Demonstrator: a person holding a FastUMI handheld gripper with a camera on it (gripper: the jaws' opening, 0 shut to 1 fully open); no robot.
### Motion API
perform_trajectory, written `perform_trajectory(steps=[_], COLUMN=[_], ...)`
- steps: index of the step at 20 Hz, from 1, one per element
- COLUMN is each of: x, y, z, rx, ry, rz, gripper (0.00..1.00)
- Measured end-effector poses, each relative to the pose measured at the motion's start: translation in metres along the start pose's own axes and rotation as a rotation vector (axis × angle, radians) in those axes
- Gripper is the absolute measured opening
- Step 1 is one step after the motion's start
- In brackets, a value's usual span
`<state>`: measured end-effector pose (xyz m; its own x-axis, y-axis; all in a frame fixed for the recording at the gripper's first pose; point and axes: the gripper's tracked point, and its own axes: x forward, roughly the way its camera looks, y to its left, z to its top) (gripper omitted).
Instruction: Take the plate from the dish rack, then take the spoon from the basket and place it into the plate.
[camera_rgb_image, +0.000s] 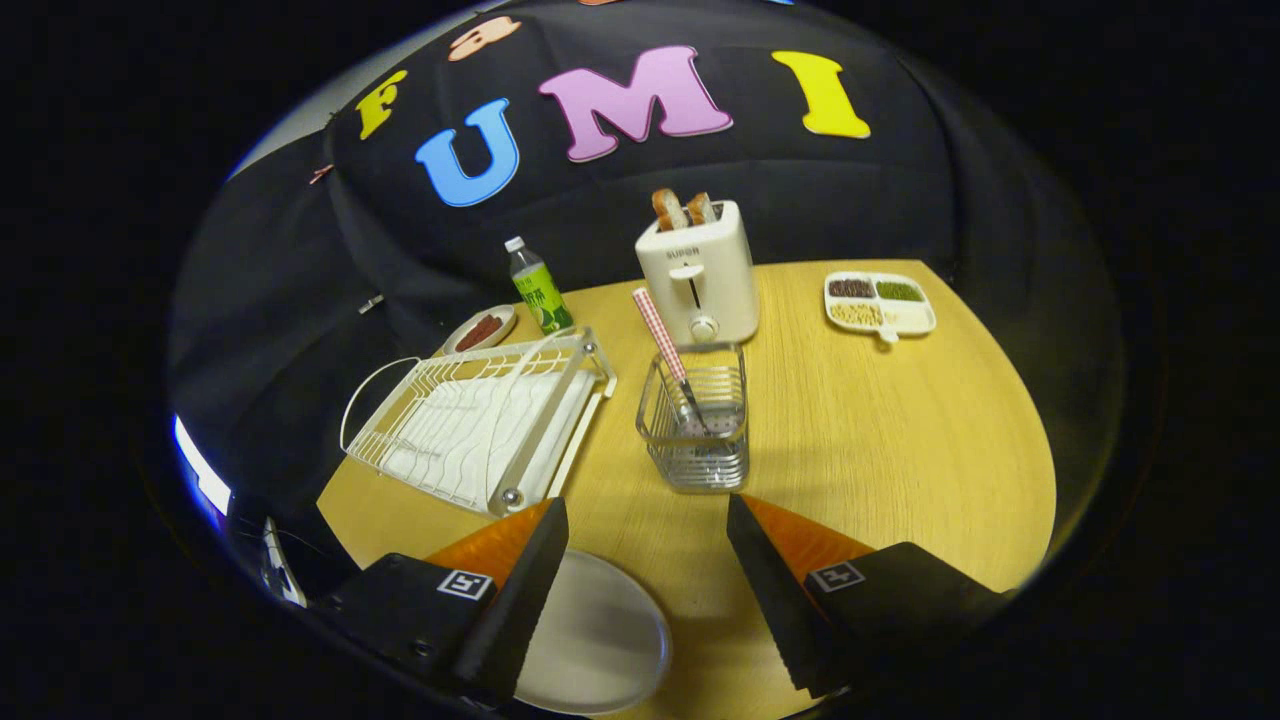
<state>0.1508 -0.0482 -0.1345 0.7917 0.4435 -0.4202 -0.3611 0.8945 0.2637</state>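
Observation:
The white plate lies flat on the wooden table, low between my fingers and partly hidden under the left finger. My gripper is open with nothing held. Just ahead of the fingertips stands a wire basket; the spoon with a checked handle leans out of it to the left. The white dish rack sits ahead and left of the basket, with no dishes in it.
A white toaster with two bread slices stands behind the basket. A green bottle and a small dish sit behind the rack. A divided snack tray lies at the far right.

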Motion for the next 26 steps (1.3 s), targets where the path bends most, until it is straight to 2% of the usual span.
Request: perform_trajectory(steps=[4,11,17,22,24,26], x=[0.017,0.072,0.126,0.164,0.177,0.186], y=[0.011,0.004,-0.001,-0.01,-0.01,-0.016], z=[0.044,0.085,0.093,0.079,0.069,0.065], rx=[-0.077,-0.152,-0.159,-0.166,-0.128,-0.116], ry=[-0.08,-0.119,-0.08,-0.006,0.034,0.054], rz=[0.004,-0.036,-0.057,-0.089,-0.088,-0.105], gripper=[0.99,0.99,0.99,0.98,0.95,0.83])
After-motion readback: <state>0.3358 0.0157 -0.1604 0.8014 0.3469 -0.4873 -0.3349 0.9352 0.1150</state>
